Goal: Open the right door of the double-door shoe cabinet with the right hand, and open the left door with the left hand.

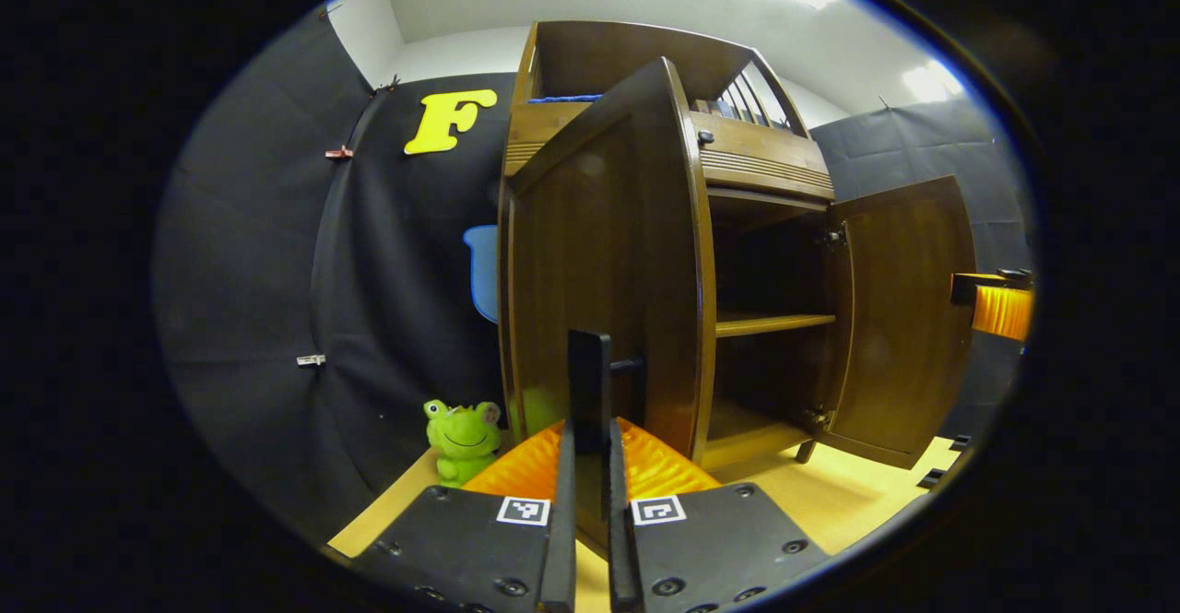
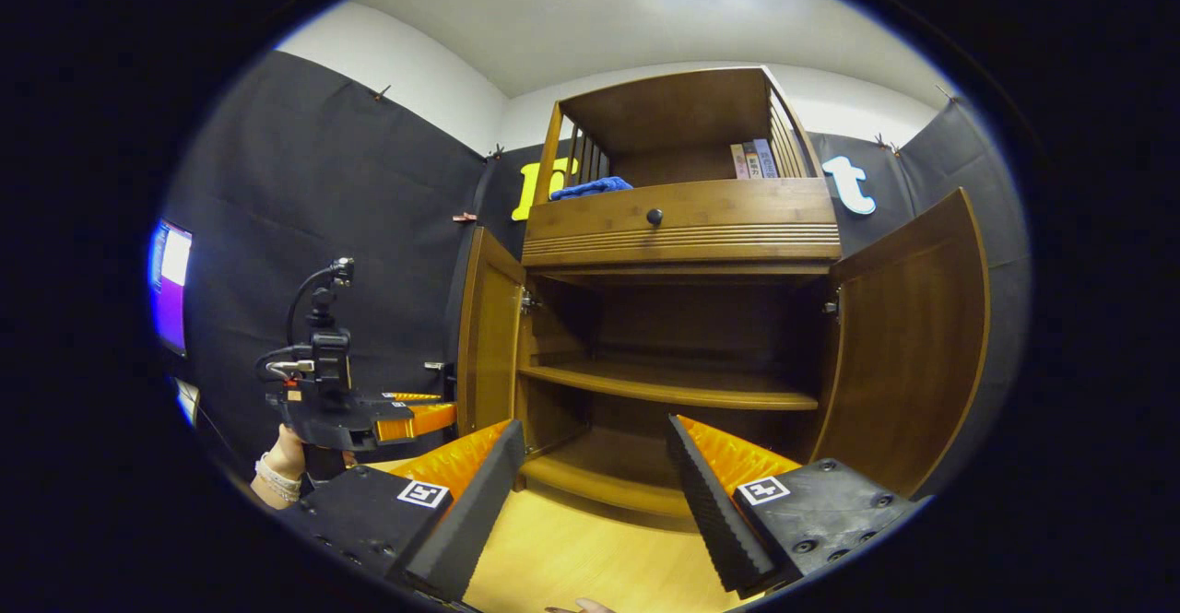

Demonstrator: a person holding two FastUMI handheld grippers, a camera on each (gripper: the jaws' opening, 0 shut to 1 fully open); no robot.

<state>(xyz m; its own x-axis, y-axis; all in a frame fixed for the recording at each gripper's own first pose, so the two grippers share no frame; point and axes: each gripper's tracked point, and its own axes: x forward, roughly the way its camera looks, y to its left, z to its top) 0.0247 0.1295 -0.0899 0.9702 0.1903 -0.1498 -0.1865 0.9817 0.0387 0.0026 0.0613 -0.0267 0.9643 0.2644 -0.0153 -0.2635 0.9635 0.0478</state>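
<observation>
The brown wooden shoe cabinet (image 2: 682, 217) stands with both doors swung out and bare shelves (image 2: 664, 387) showing inside. In the left gripper view the left door (image 1: 599, 253) stands wide, edge toward me. My left gripper (image 1: 590, 383) is shut on that door's dark handle (image 1: 629, 365), whose stem pokes out beside the fingertips. The right gripper view shows the left gripper (image 2: 450, 415) at the left door (image 2: 489, 346). The right door (image 2: 913, 346) hangs fully open. My right gripper (image 2: 595, 429) is open with nothing between its fingers, facing the shelves. Its fingers (image 1: 1000, 311) sit just past the right door (image 1: 908, 318).
A green frog plush (image 1: 461, 438) sits on the light wooden floor (image 2: 590, 548) left of the cabinet. On top lie a blue cloth (image 2: 590, 187) and books (image 2: 756, 159), above a drawer with a knob (image 2: 654, 217). A lit screen (image 2: 171, 286) hangs far left. A hand (image 2: 281, 465) holds the left gripper.
</observation>
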